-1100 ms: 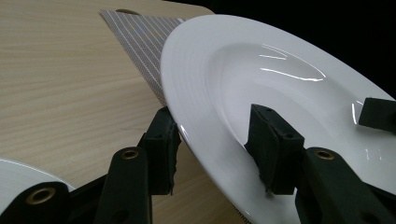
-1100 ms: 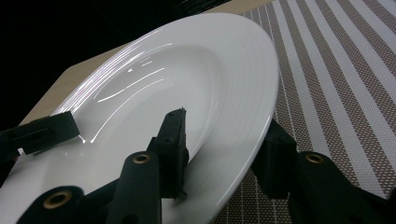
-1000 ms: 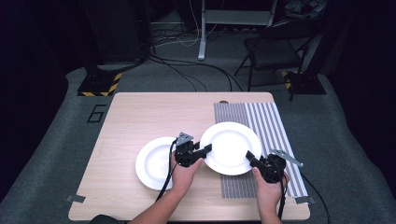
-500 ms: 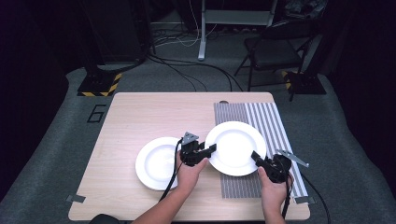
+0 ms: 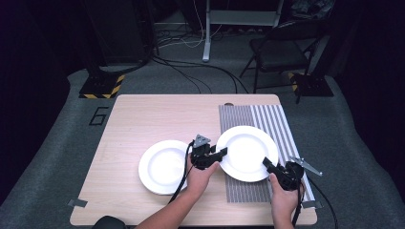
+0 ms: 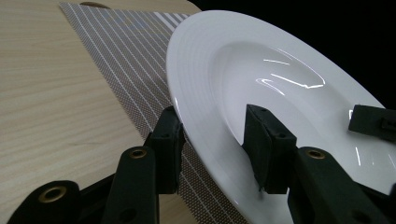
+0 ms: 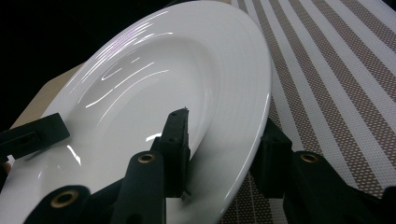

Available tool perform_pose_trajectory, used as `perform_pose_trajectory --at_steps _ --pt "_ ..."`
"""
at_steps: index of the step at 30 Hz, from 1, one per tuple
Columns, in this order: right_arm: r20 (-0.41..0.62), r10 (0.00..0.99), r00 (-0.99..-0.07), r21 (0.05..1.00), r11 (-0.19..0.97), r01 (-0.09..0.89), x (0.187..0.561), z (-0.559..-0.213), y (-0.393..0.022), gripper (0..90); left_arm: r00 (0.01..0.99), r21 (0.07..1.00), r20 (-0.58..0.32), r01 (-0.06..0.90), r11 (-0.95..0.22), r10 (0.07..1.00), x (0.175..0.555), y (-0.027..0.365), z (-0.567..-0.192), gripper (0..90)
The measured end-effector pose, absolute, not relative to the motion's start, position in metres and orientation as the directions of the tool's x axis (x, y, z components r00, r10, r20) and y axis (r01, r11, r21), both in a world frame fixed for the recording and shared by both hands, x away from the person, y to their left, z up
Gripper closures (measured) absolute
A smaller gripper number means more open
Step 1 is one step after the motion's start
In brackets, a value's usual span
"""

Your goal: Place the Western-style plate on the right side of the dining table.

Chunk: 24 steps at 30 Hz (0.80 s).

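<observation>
A large white plate [image 5: 247, 152] is held a little above the striped placemat [image 5: 267, 114], tilted, with a gripper on each side. My left gripper [image 5: 222, 152] is shut on its left rim; in the left gripper view [image 6: 215, 140] one pad lies under the rim and the other on the plate [image 6: 280, 70]. My right gripper [image 5: 267, 164] is shut on the near right rim; in the right gripper view [image 7: 224, 144] its jaws straddle the plate's [image 7: 163, 70] edge. A second white plate [image 5: 162, 167] lies flat on the wooden table [image 5: 143, 119], left of my left hand.
The placemat [image 6: 130, 56] [image 7: 336, 70] covers the table's right part up to its far edge. Beyond the table stand a dark chair [image 5: 282, 52] and a metal post [image 5: 206, 28], with cables on the floor. Tape tabs mark the near table corners.
Both hands and the large plate have shifted to the right, so the plate now lies further over the placemat. The second plate has stayed put.
</observation>
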State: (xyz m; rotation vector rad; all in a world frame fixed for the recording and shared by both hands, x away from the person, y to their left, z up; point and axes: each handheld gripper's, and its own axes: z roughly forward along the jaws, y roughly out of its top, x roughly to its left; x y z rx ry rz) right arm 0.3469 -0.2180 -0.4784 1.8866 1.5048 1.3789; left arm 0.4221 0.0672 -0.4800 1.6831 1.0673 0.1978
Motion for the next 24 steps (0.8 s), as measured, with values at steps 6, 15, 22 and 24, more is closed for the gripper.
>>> perform_pose_trajectory --at_steps 6,15,22,24 --pt "0.462 0.887 -0.024 0.754 -0.378 0.537 0.344 -0.482 -0.222 60.7 0.593 0.837 -0.367 0.547 -0.024 0.717 0.423 0.061 -0.481 58.6" --pt "0.455 0.891 -0.003 0.754 -0.383 0.534 0.341 -0.485 -0.229 60.2 0.61 0.835 -0.37 0.549 -0.037 0.7 0.428 0.053 -0.485 58.8" --pt "0.454 0.891 -0.016 0.758 -0.376 0.533 0.344 -0.489 -0.234 60.1 0.605 0.825 -0.392 0.564 -0.026 0.693 0.432 0.051 -0.489 58.9" --pt "0.455 0.89 -0.016 0.758 -0.378 0.532 0.345 -0.49 -0.234 60.0 0.602 0.823 -0.395 0.567 -0.024 0.694 0.433 0.05 -0.49 59.3"
